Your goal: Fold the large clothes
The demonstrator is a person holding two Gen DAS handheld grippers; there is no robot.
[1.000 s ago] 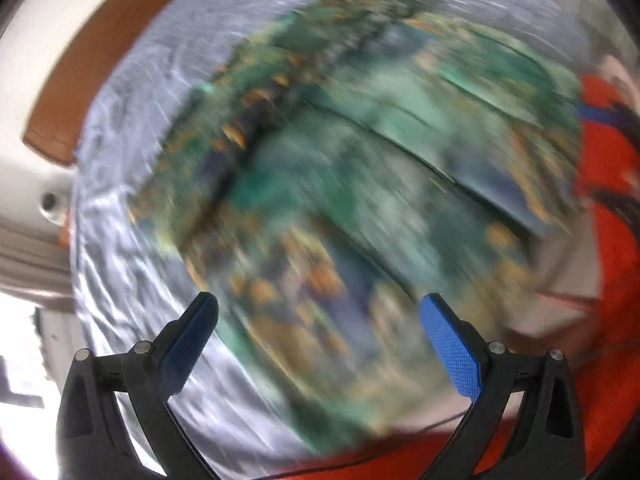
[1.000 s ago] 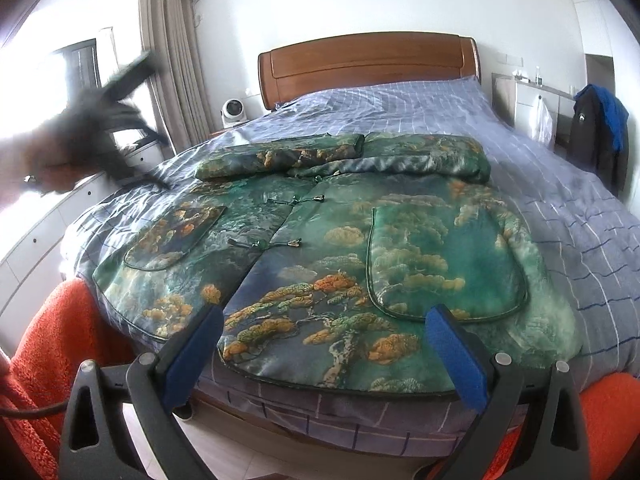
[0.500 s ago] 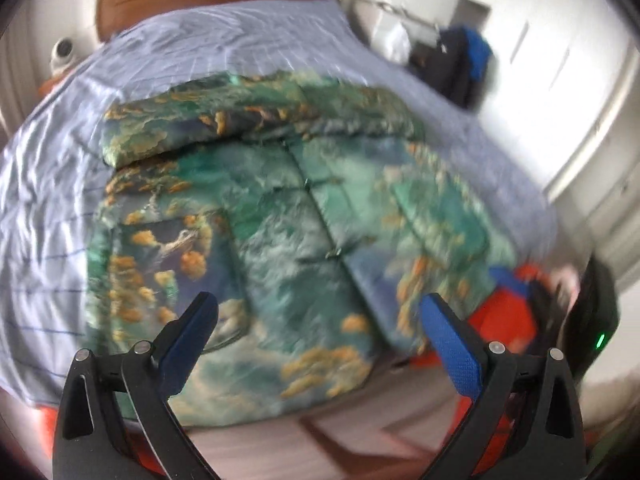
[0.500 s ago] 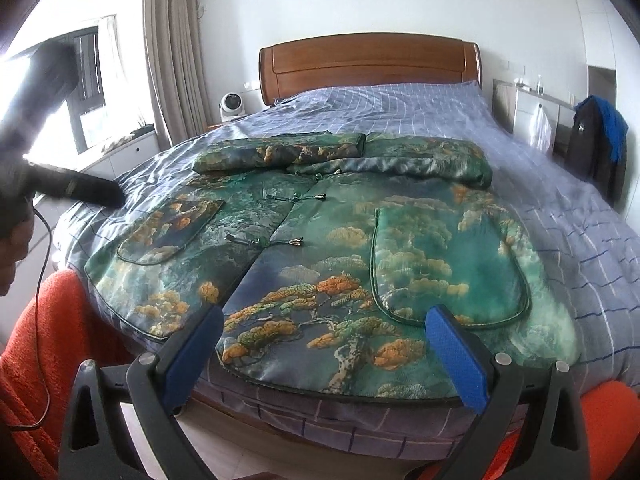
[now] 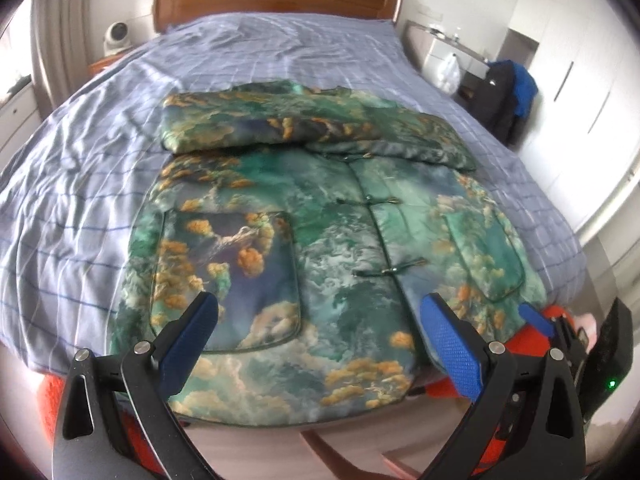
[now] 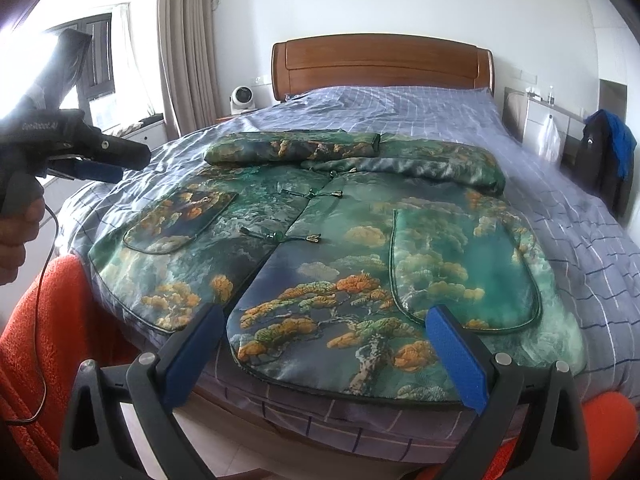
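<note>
A large green padded jacket [image 5: 332,240] with a cloud and pine print lies front-up on the bed, hem toward me, both sleeves folded across its top. It also shows in the right wrist view [image 6: 360,240]. My left gripper [image 5: 320,332] is open and empty, above the hem near the left pocket [image 5: 232,272]. My right gripper [image 6: 324,352] is open and empty, at the bed's foot in front of the right hem. The left gripper also appears at the left of the right wrist view [image 6: 96,160], held in a hand.
The bed [image 6: 400,104] has a blue checked sheet and a wooden headboard [image 6: 380,60]. A small fan [image 6: 242,98] stands at the left. A dark bag with blue cloth [image 6: 608,148] sits at the right. An orange-red cloth [image 6: 48,340] hangs at the bed's foot.
My left gripper has swung round from the bed's left side to face the hem squarely, and its view has sharpened. My right gripper has hardly moved.
</note>
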